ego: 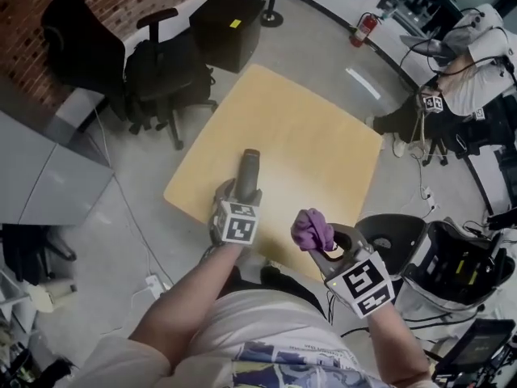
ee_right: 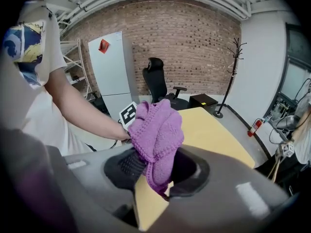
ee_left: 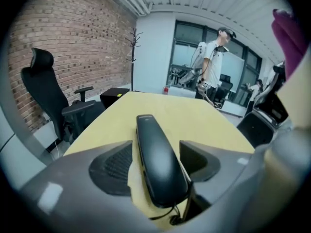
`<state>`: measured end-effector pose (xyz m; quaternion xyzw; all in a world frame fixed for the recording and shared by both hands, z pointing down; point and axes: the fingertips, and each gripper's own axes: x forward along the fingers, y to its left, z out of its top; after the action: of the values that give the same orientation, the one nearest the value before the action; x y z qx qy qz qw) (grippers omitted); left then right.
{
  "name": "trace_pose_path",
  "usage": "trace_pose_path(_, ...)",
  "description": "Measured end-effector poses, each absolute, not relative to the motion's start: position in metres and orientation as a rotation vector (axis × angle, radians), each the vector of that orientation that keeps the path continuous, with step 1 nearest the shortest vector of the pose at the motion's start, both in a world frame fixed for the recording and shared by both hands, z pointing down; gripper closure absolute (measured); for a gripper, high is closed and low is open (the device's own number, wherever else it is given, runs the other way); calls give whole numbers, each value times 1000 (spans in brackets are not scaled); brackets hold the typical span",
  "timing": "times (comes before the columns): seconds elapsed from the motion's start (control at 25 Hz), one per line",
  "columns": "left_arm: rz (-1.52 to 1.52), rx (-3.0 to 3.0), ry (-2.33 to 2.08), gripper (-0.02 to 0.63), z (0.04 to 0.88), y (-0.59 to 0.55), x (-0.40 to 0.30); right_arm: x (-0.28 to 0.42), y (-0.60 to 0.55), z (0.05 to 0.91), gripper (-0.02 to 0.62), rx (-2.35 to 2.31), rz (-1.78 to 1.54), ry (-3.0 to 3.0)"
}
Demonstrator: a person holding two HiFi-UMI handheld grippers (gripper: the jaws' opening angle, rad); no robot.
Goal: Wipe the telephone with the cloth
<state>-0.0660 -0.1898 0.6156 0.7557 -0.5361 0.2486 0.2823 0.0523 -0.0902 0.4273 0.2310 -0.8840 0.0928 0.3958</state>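
Observation:
A black telephone handset [ego: 249,172] lies along the light wooden table [ego: 307,128] near its front edge. My left gripper [ego: 241,192] sits around its near end. In the left gripper view the handset [ee_left: 158,164] runs between the jaws of the left gripper [ee_left: 155,147], with slivers of table [ee_left: 204,118] showing on both sides of it, so the pads do not press on it. To the right, my right gripper [ego: 325,245] is shut on a bunched purple cloth [ego: 312,229], held above the table's front corner. In the right gripper view the cloth [ee_right: 158,135] bulges out of the right gripper [ee_right: 155,166].
Black office chairs [ego: 161,71] and a black box [ego: 226,31] stand beyond the table's far left. Another black chair [ego: 392,237] is close at my right. A seated person [ego: 477,63] and a fire extinguisher [ego: 365,29] are at the far right. A white cabinet [ee_right: 109,72] stands by the brick wall.

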Motion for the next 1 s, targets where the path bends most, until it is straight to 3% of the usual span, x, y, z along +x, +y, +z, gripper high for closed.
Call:
trace_pose_path(0.28,692,1936,-1488,315,649,-207,-72,70,-107,441,472,580,248,-2237)
trace_pose_path(0.44,689,1892,-1551,350,670,-210,-76,83,-119,458,472,565,248,-2256)
trace_pose_path(1.0,578,2034,-1532,359,595,-201,-87,62,-149,430,472,495,180,-2323)
